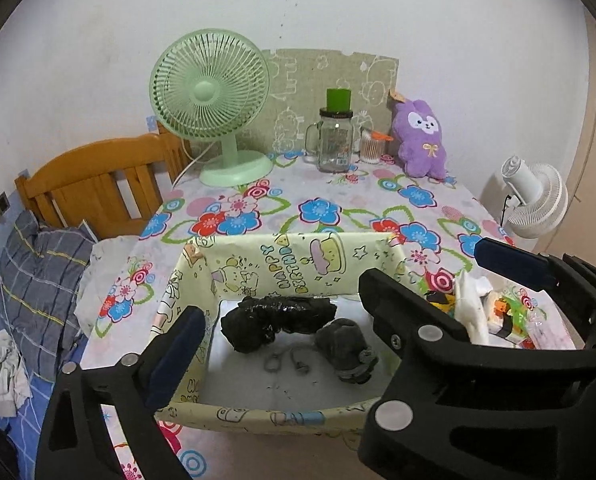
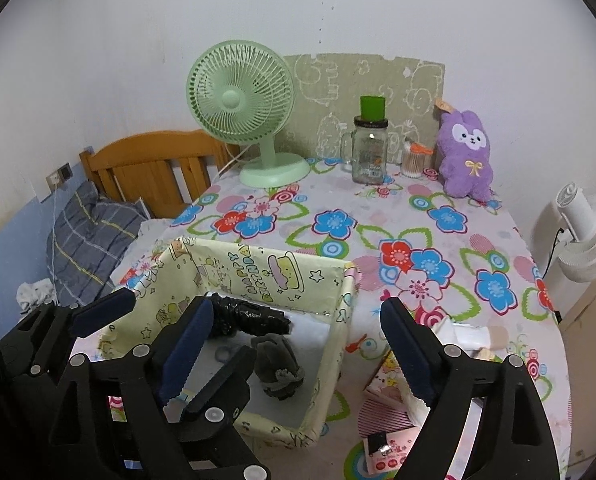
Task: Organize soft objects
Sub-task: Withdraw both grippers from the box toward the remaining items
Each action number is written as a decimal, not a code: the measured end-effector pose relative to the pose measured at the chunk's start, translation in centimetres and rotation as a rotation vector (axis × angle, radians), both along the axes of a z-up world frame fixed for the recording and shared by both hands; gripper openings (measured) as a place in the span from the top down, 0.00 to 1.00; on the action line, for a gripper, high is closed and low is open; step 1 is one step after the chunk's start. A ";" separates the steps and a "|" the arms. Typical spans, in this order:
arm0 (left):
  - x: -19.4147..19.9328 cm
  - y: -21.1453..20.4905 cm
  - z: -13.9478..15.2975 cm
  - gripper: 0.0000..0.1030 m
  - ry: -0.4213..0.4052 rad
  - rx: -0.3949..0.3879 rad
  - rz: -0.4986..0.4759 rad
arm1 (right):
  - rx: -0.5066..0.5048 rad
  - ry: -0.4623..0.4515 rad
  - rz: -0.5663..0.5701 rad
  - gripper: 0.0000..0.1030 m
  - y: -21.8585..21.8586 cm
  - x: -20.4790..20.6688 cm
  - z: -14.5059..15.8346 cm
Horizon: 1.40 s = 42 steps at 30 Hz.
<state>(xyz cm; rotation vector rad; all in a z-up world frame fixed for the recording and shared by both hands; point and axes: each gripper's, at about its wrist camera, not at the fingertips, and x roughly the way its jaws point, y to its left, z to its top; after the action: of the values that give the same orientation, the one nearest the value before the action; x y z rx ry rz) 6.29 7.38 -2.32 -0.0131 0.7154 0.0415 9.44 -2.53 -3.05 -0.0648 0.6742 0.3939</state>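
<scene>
We hover over the fabric-lined box [image 1: 258, 264], both sets of jaws spread wide and holding nothing. Inside it lie a crumpled black bag [image 1: 274, 320], long axis running left to right, and a grey plush [image 1: 343, 346] beside it. The loose soft pile [image 1: 473, 308] sits outside, just right of the box wall, touching the floral tablecloth [image 1: 321, 200]. It lies ahead of the right gripper [image 2: 298, 344], so we judge that hand nearer than the left gripper [image 1: 274, 300].
</scene>
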 end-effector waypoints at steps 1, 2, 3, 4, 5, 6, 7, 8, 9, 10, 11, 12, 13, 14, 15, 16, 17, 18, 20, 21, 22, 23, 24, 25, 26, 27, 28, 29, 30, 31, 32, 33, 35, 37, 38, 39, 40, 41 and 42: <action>-0.1 -0.2 0.2 0.01 -0.005 0.005 0.000 | 0.001 -0.003 -0.001 0.14 -0.2 -0.2 0.1; -0.3 -0.4 0.4 0.01 -0.013 0.012 0.000 | 0.003 -0.007 -0.004 0.14 -0.3 -0.3 0.3; -0.4 -0.7 0.6 0.00 -0.020 0.018 -0.002 | 0.004 -0.014 -0.007 0.14 -0.6 -0.5 0.5; -0.6 -0.9 0.8 0.00 -0.027 0.022 -0.007 | 0.005 -0.018 -0.010 0.14 -0.8 -0.6 0.6; -0.8 -1.2 0.9 0.00 -0.034 0.023 -0.014 | 0.007 -0.022 -0.013 0.14 -1.0 -0.8 0.8; -0.9 -1.5 1.1 0.00 -0.038 0.024 -0.017 | 0.009 -0.025 -0.015 0.12 -1.2 -0.9 1.0; -1.1 -1.7 1.2 0.00 -0.042 0.024 -0.020 | 0.009 -0.030 -0.020 0.09 -1.5 -1.1 1.1; -1.2 -1.9 1.4 0.00 -0.046 0.024 -0.023 | 0.009 -0.039 -0.027 0.08 -1.8 -1.4 1.3; -1.4 -2.2 1.5 0.00 -0.051 0.025 -0.025 | 0.008 -0.049 -0.032 0.08 -2.1 -1.6 1.5; -1.5 -2.4 1.7 0.00 -0.054 0.025 -0.028 | 0.008 -0.057 -0.034 0.07 -2.3 -1.7 1.7; -1.7 -2.7 1.8 0.00 -0.058 0.023 -0.032 | 0.007 -0.064 -0.037 0.07 -2.6 -1.9 1.8; -1.7 -2.9 2.0 0.00 -0.059 0.021 -0.035 | 0.005 -0.071 -0.040 0.07 -2.9 -2.1 2.0; -1.9 -3.2 2.1 0.00 -0.061 0.017 -0.041 | 0.003 -0.078 -0.044 0.07 -3.1 -2.3 2.2; -2.0 -3.4 2.2 0.00 -0.063 0.013 -0.045 | 0.001 -0.085 -0.048 0.07 -3.5 -2.5 2.4; -2.2 -3.7 2.3 0.00 -0.066 0.011 -0.050 | -0.001 -0.093 -0.052 0.06 -3.7 -2.7 2.5; -2.4 -4.0 2.4 0.00 -0.070 0.011 -0.053 | -0.003 -0.100 -0.057 0.05 -4.1 -2.9 2.6; -2.5 -4.3 2.5 0.00 -0.072 0.011 -0.058 | -0.006 -0.108 -0.065 0.04 -4.4 -3.1 2.8; -2.6 -4.7 2.6 0.00 -0.073 0.010 -0.064 | -0.008 -0.115 -0.072 0.03 -4.7 -3.3 2.9; -2.7 -5.2 2.7 0.00 -0.076 0.009 -0.072 | -0.013 -0.125 -0.085 0.03 -5.3 -3.6 3.1; -2.8 -5.6 2.7 0.00 -0.077 0.008 -0.077 | -0.015 -0.128 -0.090 0.02 -5.7 -3.8 3.1; -2.9 -5.9 2.8 0.00 -0.079 0.009 -0.082 | -0.016 -0.130 -0.097 0.02 -6.0 -3.9 3.2; -3.0 -6.2 2.8 0.00 -0.084 0.010 -0.083 | -0.016 -0.132 -0.103 0.02 -6.3 -4.0 3.2; -3.1 -6.5 2.8 0.00 -0.090 0.012 -0.082 | -0.015 -0.136 -0.109 0.02 -6.7 -4.2 3.2; -3.3 -6.8 2.9 0.00 -0.101 0.017 -0.080 | -0.012 -0.141 -0.117 0.01 -7.0 -4.4 3.2; -3.5 -7.1 3.0 0.00 -0.112 0.022 -0.077 | -0.011 -0.149 -0.125 0.00 -7.3 -4.6 3.3; -3.7 -7.5 3.0 0.00 -0.121 0.024 -0.078 | -0.012 -0.158 -0.135 0.00 -7.7 -4.8 3.3; -3.7 -7.8 3.0 0.00 -0.120 0.022 -0.082 | -0.013 -0.161 -0.137 0.00 -7.9 -4.9 3.4; -3.7 -8.0 3.1 0.00 -0.117 0.017 -0.087 | -0.015 -0.163 -0.143 0.00 -8.3 -5.0 3.4; -3.8 -8.3 3.1 0.00 -0.117 0.015 -0.094 | -0.015 -0.163 -0.148 0.00 -8.6 -5.1 3.4; -3.8 -8.6 3.1 0.00 -0.118 0.014 -0.099 | -0.016 -0.163 -0.152 0.00 -8.8 -5.2 3.3; -3.8 -8.8 3.1 0.00 -0.119 0.014 -0.105 | -0.015 -0.164 -0.156 0.00 -9.1 -5.2 3.3; -3.8 -9.1 3.1 0.00 -0.119 0.013 -0.112 | -0.015 -0.164 -0.162 0.00 -9.5 -5.3 3.3; -3.8 -9.8 3.0 0.00 -0.115 0.011 -0.127 | -0.015 -0.162 -0.169 0.00 -10.1 -5.4 3.2; -3.9 -10.4 2.8 0.00 -0.115 0.009 -0.139 | -0.013 -0.161 -0.175 0.00 -10.7 -5.6 3.0; -3.9 -10.7 2.7 0.00 -0.116 0.009 -0.144 | -0.013 -0.161 -0.180 0.00 -11.0 -5.7 2.9; -3.9 -11.0 2.6 0.00 -0.115 0.008 -0.149 | -0.014 -0.158 -0.189 0.00 -11.3 -5.8 2.8; -4.0 -11.2 2.5 0.00 -0.113 0.007 -0.154 | -0.015 -0.157 -0.198 0.00 -11.6 -5.8 2.7; -3.9 -11.5 2.3 0.00 -0.111 0.007 -0.160 | -0.017 -0.157 -0.203 0.00 -11.8 -5.8 2.6; -4.0 -11.8 2.3 0.00 -0.110 0.006 -0.164 | -0.018 -0.155 -0.209 0.00 -12.1 -5.9 2.4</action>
<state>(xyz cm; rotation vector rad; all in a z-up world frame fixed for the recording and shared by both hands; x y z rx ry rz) 2.32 -4.39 -0.06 0.0490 0.6045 -0.1129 3.56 -14.59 -0.62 -0.0409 0.5251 0.1801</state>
